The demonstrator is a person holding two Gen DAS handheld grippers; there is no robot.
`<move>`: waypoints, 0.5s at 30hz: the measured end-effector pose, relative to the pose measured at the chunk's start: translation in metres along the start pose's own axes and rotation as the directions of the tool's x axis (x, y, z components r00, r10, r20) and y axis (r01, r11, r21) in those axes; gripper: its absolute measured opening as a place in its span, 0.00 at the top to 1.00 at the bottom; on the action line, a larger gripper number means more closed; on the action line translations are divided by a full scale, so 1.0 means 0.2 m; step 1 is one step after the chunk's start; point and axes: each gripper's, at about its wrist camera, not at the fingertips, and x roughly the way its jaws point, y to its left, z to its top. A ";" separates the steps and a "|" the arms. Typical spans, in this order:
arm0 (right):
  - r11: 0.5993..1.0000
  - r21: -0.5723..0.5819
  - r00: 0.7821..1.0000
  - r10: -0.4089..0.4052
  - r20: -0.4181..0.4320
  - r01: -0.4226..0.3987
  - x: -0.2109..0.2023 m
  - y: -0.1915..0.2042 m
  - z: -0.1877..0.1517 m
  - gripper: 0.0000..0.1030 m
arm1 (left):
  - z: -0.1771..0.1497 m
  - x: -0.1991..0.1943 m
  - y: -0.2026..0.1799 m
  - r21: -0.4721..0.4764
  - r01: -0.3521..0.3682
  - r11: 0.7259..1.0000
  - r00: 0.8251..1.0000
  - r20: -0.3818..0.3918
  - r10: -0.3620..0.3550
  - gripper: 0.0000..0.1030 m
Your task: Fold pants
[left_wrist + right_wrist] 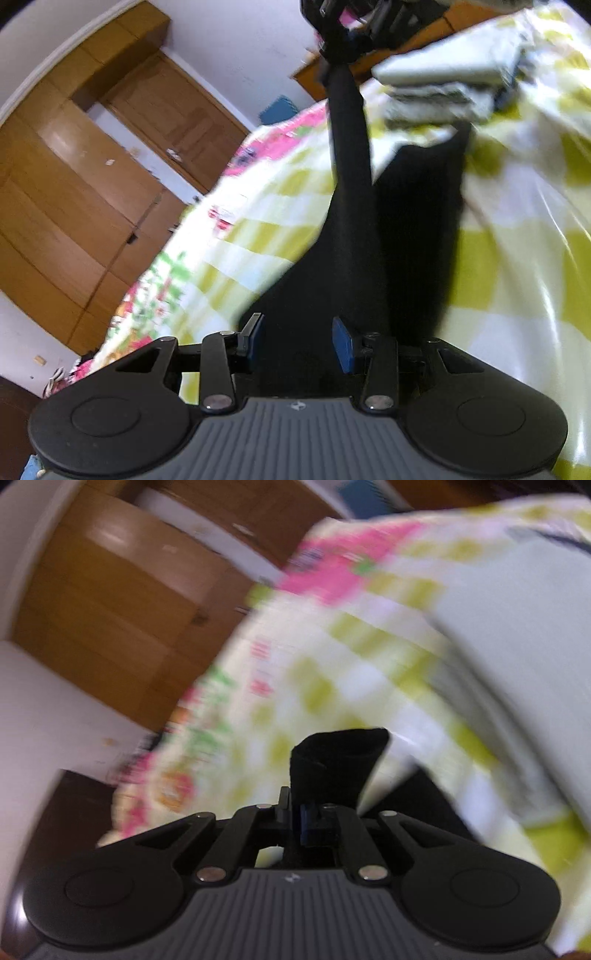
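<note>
Wooden doors (110,177) stand behind the bed (517,258), where the black pants (417,229) lie, one leg lifted and stretched, so folding seems only begun. Right tongs (301,812) pinch a pants end; left tongs (297,341) stand half apart around the cloth, and I cannot tell if they grip it. Folded clothes (443,81) wait nearby.

Black pants (413,221) on bed, one leg lifted taut.
</note>
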 end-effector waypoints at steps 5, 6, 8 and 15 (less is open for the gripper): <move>0.997 0.030 0.997 -0.070 0.020 0.070 -0.10 -0.12 -0.08 0.94 | 0.00 -0.03 0.03 -0.044 0.003 0.999 1.000 0.020 -0.002 0.44; 0.989 0.053 0.990 -0.137 -0.015 0.137 -0.06 -0.22 -0.12 0.94 | -0.01 -0.01 -0.01 -0.030 0.013 0.999 1.000 0.008 -0.013 0.44; 0.969 0.067 0.970 -0.232 -0.071 0.237 0.01 -0.35 -0.17 0.94 | -0.03 0.00 -0.07 0.003 0.036 0.999 0.999 -0.010 -0.036 0.44; 0.960 0.092 0.962 -0.256 -0.094 0.264 0.01 -0.42 -0.17 0.90 | -0.05 -0.02 -0.16 0.040 0.084 0.996 0.996 -0.021 -0.083 0.44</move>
